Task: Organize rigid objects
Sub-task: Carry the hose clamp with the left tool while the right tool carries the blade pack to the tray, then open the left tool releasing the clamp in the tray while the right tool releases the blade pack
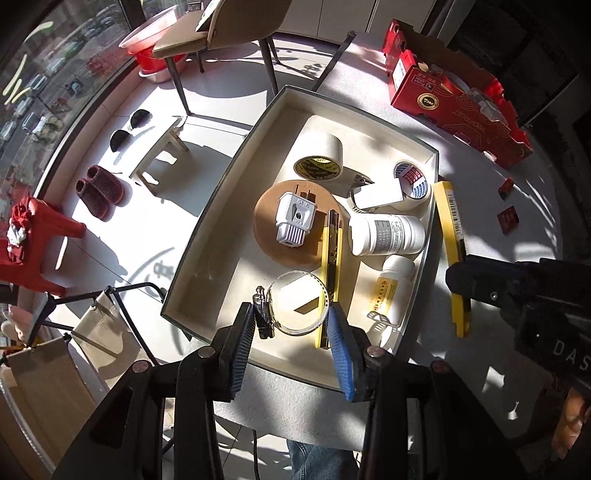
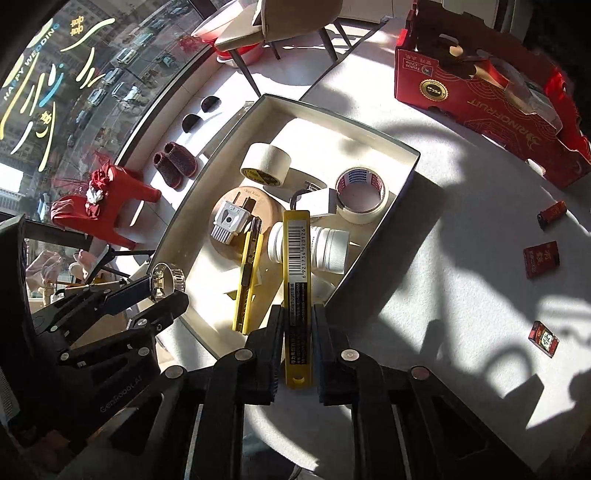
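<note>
My left gripper is shut on a metal hose clamp, held above the near end of a cream box; the clamp also shows in the right wrist view. My right gripper is shut on a flat yellow blade case with a barcode, over the box's near right rim; the case also shows in the left wrist view. In the box lie two tape rolls, a cork disc under a white plug, a yellow utility knife and two white bottles.
The box sits on a white table. A red fruit carton stands at the far right. Small red packets lie on the right. Past the table's left edge are a chair, a red stool and slippers.
</note>
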Demonstrator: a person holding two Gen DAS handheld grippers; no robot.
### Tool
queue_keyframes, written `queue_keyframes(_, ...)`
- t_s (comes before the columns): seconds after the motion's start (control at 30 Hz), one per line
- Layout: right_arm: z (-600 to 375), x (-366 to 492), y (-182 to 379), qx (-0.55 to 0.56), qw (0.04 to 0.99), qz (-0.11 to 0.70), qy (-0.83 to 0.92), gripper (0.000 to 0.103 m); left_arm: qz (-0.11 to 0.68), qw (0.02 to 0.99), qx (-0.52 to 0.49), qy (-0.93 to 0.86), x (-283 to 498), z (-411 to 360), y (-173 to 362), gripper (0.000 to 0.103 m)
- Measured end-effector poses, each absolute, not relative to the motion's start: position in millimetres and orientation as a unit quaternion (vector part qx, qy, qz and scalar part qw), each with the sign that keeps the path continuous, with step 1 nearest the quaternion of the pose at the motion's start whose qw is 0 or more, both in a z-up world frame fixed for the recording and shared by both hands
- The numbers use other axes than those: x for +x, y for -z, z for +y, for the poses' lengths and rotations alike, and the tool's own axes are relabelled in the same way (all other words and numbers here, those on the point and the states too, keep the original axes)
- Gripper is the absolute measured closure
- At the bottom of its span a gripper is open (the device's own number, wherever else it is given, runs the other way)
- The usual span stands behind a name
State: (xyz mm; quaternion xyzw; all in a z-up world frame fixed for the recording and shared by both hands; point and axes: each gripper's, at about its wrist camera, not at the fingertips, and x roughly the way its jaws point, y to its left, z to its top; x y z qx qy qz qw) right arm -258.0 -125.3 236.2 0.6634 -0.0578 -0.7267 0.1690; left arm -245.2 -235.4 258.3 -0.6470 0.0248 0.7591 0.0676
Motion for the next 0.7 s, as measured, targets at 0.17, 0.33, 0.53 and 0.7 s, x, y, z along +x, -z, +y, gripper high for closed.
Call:
queue_keyframes(0.17, -158, -270, -213, 0.683, 0.178, -0.044, 0.707, 0.088, 0.020, 0.060, -0.656, -0.753, -249, -242, -243, 0.060)
queue_keyframes(0.33, -164, -278, -221, 0.698, 0.179, -0.037, 0.692, 0.078, 0.013, 0.048, -0.667, -0.744, -252, -247, -230, 0.017)
queue_keyframes(0.53, -157, -270, -245, 0.678, 0.170, -0.016, 0.715, 0.017, 0.007, 0.043, -0.657, -0.753, -250, -253, -234, 0.012)
queue_keyframes(0.7, -147, -260, -260, 0.674, 0.153, -0.024, 0.722, 0.001, 0.001, 0.040, -0.654, -0.755, -248, -256, -247, 0.012)
